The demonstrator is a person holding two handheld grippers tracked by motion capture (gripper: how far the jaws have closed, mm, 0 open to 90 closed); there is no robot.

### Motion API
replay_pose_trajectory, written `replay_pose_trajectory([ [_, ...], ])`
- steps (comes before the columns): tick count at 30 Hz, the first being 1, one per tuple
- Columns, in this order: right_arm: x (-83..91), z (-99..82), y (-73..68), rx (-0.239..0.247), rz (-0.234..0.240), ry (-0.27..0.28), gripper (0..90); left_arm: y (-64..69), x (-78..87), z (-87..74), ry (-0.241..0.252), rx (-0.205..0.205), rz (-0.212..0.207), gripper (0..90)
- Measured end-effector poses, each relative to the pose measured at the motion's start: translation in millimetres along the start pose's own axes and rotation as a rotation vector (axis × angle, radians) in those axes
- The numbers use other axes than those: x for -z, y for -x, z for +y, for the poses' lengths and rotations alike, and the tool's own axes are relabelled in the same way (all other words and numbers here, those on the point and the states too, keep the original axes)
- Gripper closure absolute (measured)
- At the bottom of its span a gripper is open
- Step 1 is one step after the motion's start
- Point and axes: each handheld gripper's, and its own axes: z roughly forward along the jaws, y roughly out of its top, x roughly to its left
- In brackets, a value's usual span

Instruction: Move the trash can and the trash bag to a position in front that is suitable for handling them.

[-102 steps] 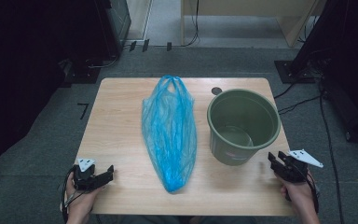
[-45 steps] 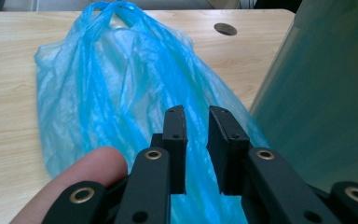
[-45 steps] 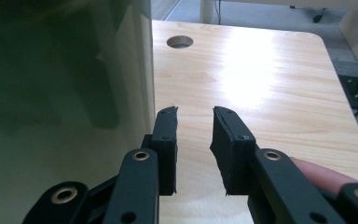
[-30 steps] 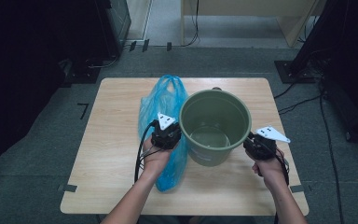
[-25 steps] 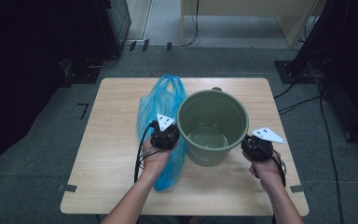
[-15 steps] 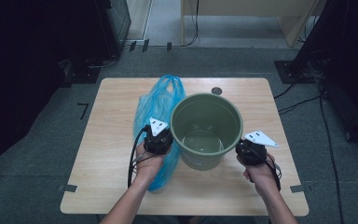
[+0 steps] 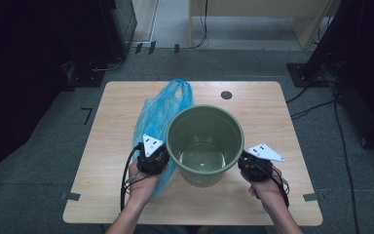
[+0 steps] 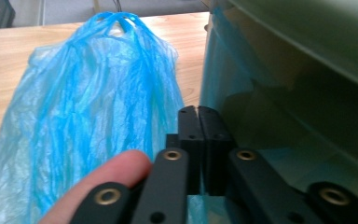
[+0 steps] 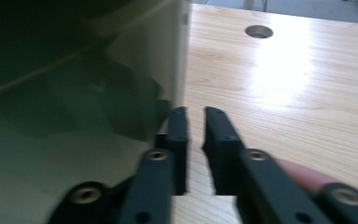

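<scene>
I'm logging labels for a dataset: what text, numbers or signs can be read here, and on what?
"7": a dark mark like this digit on the floor, left of the table; it may just be tape.
No print can be seen on the bucket, the bag or either gripper.

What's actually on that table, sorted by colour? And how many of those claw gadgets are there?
Green: 1, the bucket
Blue: 1, the plastic bag
Black claws: 2, the left claw with its jaws together, the right claw with a narrow gap between its jaws
Total: 4
</scene>
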Motion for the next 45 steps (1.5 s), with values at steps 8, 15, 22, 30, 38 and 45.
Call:
replay_pose_trajectory([
  [8,1.4,-10.1,26.0,-0.068,-0.062,-0.041,30.0,-47.2,-2.7,-16.8,-0.064,0.072,0.116,30.9],
  [15,-7.3,-34.5,61.3,-0.107,-0.135,-0.155,4.9,-75.7,-8.5,-39.0,-0.143,0.099,0.149,27.9],
  [22,-16.3,-56.5,84.0,-0.093,-0.2,-0.231,1.4,-85.6,-21.0,-57.9,-0.22,0.093,0.173,25.8],
  [30,-21.2,-70.9,95.1,-0.125,-0.252,-0.242,3.4,-88.3,-20.2,-78.7,-0.259,0.088,0.173,52.2],
  [38,-18.8,-74.3,98.4,-0.121,-0.256,-0.216,3.7,-87.1,1.5,-91.8,-0.258,0.055,0.177,65.8],
  [45,-18.4,-75.2,98.2,-0.122,-0.255,-0.211,3.7,-96.1,29.8,-96.1,-0.235,0.062,0.13,50.1],
])
